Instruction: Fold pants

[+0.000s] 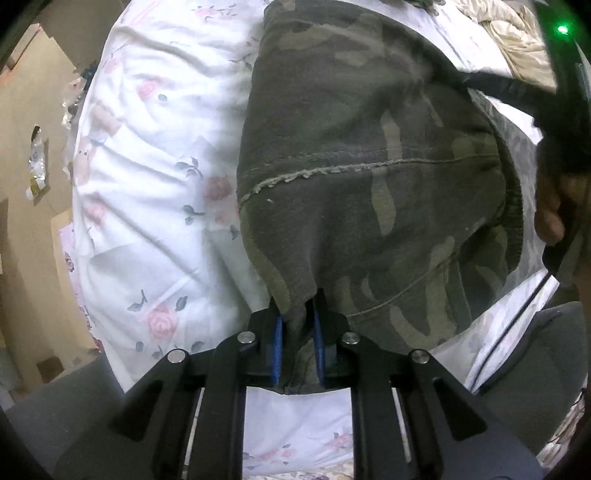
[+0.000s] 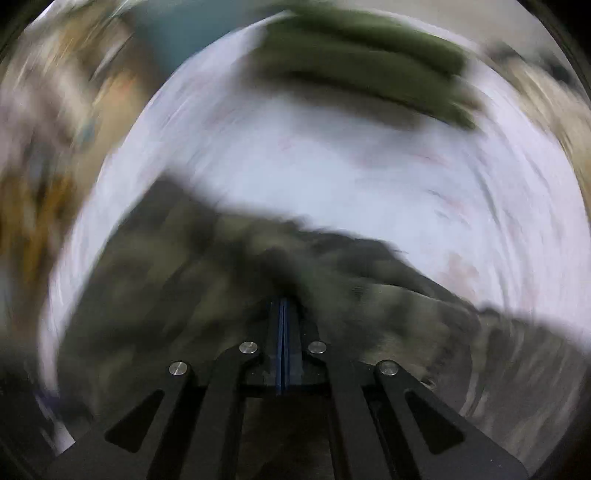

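Note:
The camouflage pants (image 1: 369,166) lie on a white floral bed sheet (image 1: 155,147), folded over with a stitched seam running across. My left gripper (image 1: 298,317) points steeply down and is shut on a bunched edge of the pants, the cloth pinched between its blue pads (image 1: 277,332). The right wrist view is heavily blurred. In it my right gripper (image 2: 283,306) is shut, its blue pads pressed flat together above the pants (image 2: 184,295); no cloth shows between them. A hand (image 1: 550,210) holds that black gripper at the right edge of the left wrist view.
A blurred green garment (image 2: 369,62) lies on the sheet (image 2: 332,166) beyond the pants. A cream quilt (image 1: 517,29) is bunched at the top right. Left of the bed are a tan floor (image 1: 29,166) and scattered litter (image 1: 37,162).

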The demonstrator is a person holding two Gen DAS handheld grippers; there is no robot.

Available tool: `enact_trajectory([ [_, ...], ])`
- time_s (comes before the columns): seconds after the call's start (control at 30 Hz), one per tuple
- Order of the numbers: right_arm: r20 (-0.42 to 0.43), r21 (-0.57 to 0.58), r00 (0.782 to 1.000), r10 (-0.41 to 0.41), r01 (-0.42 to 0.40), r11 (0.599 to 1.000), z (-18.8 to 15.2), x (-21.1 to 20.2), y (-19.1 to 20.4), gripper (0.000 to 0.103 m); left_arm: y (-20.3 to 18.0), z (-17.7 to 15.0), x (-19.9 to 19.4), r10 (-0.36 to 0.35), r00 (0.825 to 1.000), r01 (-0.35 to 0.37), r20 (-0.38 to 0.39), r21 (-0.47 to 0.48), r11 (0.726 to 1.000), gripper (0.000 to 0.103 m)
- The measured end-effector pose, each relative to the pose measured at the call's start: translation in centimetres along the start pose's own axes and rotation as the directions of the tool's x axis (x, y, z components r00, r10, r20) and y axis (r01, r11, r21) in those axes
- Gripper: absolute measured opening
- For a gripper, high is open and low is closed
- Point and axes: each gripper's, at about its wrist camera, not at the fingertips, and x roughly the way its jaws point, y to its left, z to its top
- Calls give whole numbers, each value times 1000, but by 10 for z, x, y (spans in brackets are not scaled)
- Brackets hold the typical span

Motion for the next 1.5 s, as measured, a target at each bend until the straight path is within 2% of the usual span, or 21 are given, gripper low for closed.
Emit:
enact_trajectory([
  [0.13,106,61,993,44,-51,997,-19,-53,-1,8,-1,-4,-16,17,999,-17,37,-2,1000,14],
  [0.3,-43,86,963,266,-262,961,-81,-72,19,8,-9,-4,-50,63,981,-64,185,3,998,44],
  [0.37,-125,45,961,249,-245,969,-106,-57,36,8,-12,0,-60,43,971,-41,235,-12,999,45],
  [0.43,-211,16,968,135,-134,991,-124,-30,41,4,-14,4,-64,42,965,-38,258,-20,999,46],
  [0.47,-274,40,954,120,-113,993,-134,-10,38,4,-17,7,-64,40,964,-36,263,-22,999,48],
  [0.6,-214,213,952,217,-171,962,-137,-21,19,4,-21,7,-62,19,962,-17,274,-10,1000,53],
  [0.7,-107,238,964,245,-215,947,-138,-59,11,9,-33,12,-64,7,947,-14,321,18,1000,61],
  [0.73,-64,274,960,272,-245,930,-142,-70,6,17,-39,13,-64,-3,938,-8,346,31,1000,65],
  [0.77,-19,325,952,305,-283,902,-148,-79,-3,30,-45,14,-64,-7,933,-5,359,33,999,71],
  [0.8,26,409,944,329,-310,858,-160,-85,-13,75,-49,15,-63,-9,932,0,364,26,1000,72],
  [0.83,54,463,939,341,-326,824,-170,-86,-20,103,-54,16,-61,-26,930,21,367,18,1000,72],
  [0.97,154,738,877,456,-409,537,-237,-57,-49,103,-83,28,-51,-52,932,30,358,67,997,72],
  [1.0,183,789,874,450,-404,463,-252,-49,-57,103,-87,30,-49,-51,932,27,358,73,997,72],
  [1.07,246,821,865,438,-426,380,-262,-45,-76,100,-88,32,-49,-58,931,32,361,77,996,72],
  [1.1,275,827,875,399,-427,366,-260,-49,-90,99,-85,30,-50,-56,930,30,362,77,997,72],
  [1.2,313,843,936,164,-353,406,-252,-72,-143,100,-73,33,-52,-35,930,23,365,39,999,73],
  [1.23,318,859,944,91,-327,393,-252,-76,-166,100,-68,33,-53,-30,930,23,366,23,999,73],
  [1.27,326,879,944,38,-318,355,-255,-78,-187,99,-65,36,-53,-24,929,23,370,8,1000,73],
  [1.37,394,912,912,-112,-372,172,-275,-90,-255,96,-53,40,-57,3,923,14,385,-40,999,73],
  [1.43,409,911,895,-177,-390,134,-277,-99,-285,96,-47,42,-59,15,918,14,396,-71,997,73],
  [1.5,382,923,892,-241,-355,147,-275,-107,-306,96,-43,44,-61,12,917,26,400,-88,996,73],
])
